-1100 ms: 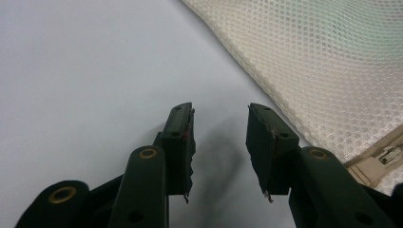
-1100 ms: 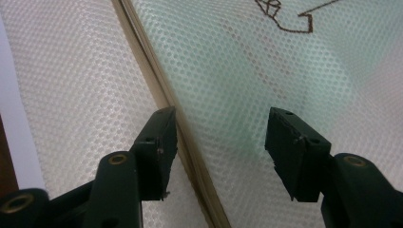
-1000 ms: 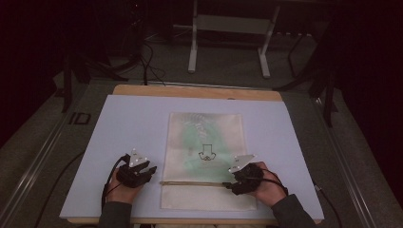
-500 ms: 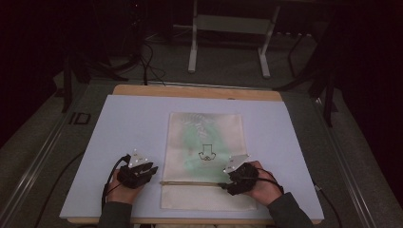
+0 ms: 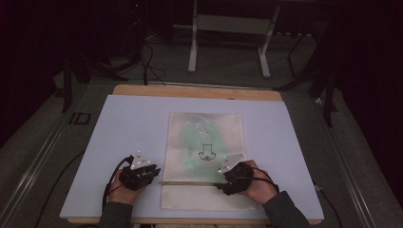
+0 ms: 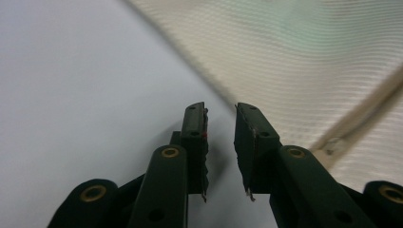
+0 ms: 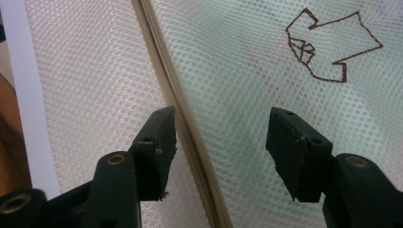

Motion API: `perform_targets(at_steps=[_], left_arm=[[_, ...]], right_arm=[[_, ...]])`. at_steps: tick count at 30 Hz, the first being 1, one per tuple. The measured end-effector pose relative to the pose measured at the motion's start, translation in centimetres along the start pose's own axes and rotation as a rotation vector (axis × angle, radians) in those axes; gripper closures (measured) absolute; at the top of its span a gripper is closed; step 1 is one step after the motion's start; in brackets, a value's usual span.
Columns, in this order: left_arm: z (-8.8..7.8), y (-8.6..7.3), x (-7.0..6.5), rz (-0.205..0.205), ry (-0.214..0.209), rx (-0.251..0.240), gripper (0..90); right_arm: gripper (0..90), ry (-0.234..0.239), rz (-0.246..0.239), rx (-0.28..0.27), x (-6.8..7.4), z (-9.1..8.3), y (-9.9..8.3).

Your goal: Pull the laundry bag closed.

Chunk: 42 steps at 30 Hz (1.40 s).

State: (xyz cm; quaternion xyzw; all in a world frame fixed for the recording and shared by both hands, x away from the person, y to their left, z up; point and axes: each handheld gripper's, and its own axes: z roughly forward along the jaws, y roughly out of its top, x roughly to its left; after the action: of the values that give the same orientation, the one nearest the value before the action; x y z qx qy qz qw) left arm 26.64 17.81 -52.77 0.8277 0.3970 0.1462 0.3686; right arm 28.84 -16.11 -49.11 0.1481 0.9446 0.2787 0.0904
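A cream mesh bag (image 5: 205, 137) lies flat at the middle of the white table top (image 5: 119, 137), with something greenish inside and a dark arrow-like outline (image 5: 206, 153) drawn on it. A tan zipper (image 5: 190, 183) runs across its near part. My left gripper (image 5: 139, 173) is low over the white surface just off the bag's left edge, at the zipper's left end. In the left gripper view its jaws (image 6: 221, 111) stand a narrow gap apart and hold nothing. My right gripper (image 5: 235, 178) rests over the bag's right side. It (image 7: 221, 118) is wide open, with the zipper (image 7: 185, 114) between its fingers and the outline (image 7: 328, 45) beyond.
A wooden edge (image 5: 199, 91) borders the table's far side. Beyond it, on the dark floor, stand a metal frame (image 5: 228, 42) and cables (image 5: 147, 61). A person's hands and sleeves come in at the table's near edge.
Both grippers have crept slightly inward along the zipper line. The bag has not moved.
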Motion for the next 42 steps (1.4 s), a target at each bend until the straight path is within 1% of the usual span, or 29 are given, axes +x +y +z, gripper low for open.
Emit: perform_targets(at_steps=[1, 2, 4, 6, 8, 10, 13, 17, 21, 23, 25, 26, 31, 36, 39, 42], left_arm=[[0.0, 0.0, 0.0, 0.001, -0.031, -0.006, 77.1], [0.0, 0.1, 0.0, 0.002, -0.047, -0.013, 80.7], [0.0, 0.1, -0.1, 0.007, -0.067, -0.018, 82.3], [0.1, 0.1, -0.1, 0.013, -0.072, -0.01, 86.0], [0.3, 0.1, -0.1, 0.009, -0.074, 0.003, 88.8], [0.5, 0.1, -0.1, 0.003, -0.078, 0.019, 89.1], [0.7, 0.2, -0.2, 0.004, -0.098, 0.015, 89.2], [0.9, 0.4, -0.4, 0.019, -0.118, 0.006, 89.2], [1.1, 0.5, -0.6, 0.032, -0.121, 0.013, 89.1], [1.2, 0.5, -0.5, 0.027, -0.122, 0.015, 89.1], [1.2, 0.5, -0.5, 0.029, -0.12, 0.011, 89.0], [1.2, 0.5, -0.5, 0.031, -0.119, 0.009, 89.0], [1.2, 0.6, -0.6, 0.045, -0.118, 0.003, 88.6], [1.4, 0.6, -0.5, 0.044, -0.117, 0.003, 88.5], [1.4, 0.7, -0.4, 0.044, -0.118, 0.006, 88.5], [1.6, 0.7, -0.4, 0.051, -0.116, 0.013, 88.5]], right_arm=[[43.6, 0.001, -0.003, 0.002, 0.0, 0.0, 0.0], [43.5, 0.002, -0.005, 0.003, 0.1, 0.1, 0.1], [43.5, 0.003, -0.009, 0.002, 0.1, 0.1, 0.1], [43.5, 0.004, -0.005, 0.002, 0.1, 0.2, 0.2], [43.5, 0.005, -0.007, 0.004, 0.2, 0.2, 0.3], [43.5, 0.006, -0.014, -0.001, 0.2, 0.3, 0.4], [43.5, 0.012, -0.013, 0.0, 0.3, 0.4, 0.5], [43.5, 0.018, -0.02, -0.002, 0.4, 0.6, 0.7], [43.5, 0.023, -0.028, -0.004, 0.6, 0.8, 1.1], [43.5, 0.03, -0.034, -0.01, 0.7, 1.0, 1.3], [43.5, 0.034, -0.034, -0.011, 0.8, 1.1, 1.5], [43.5, 0.037, -0.042, -0.014, 0.8, 1.2, 1.6], [43.8, 0.051, -0.053, -0.016, 1.2, 1.7, 2.3], [45.6, 0.073, -0.069, -0.02, 1.7, 2.2, 3.0], [47.7, 0.099, -0.077, -0.024, 1.9, 2.6, 3.5], [49.0, 0.107, -0.08, -0.022, 2.1, 3.0, 3.9]])
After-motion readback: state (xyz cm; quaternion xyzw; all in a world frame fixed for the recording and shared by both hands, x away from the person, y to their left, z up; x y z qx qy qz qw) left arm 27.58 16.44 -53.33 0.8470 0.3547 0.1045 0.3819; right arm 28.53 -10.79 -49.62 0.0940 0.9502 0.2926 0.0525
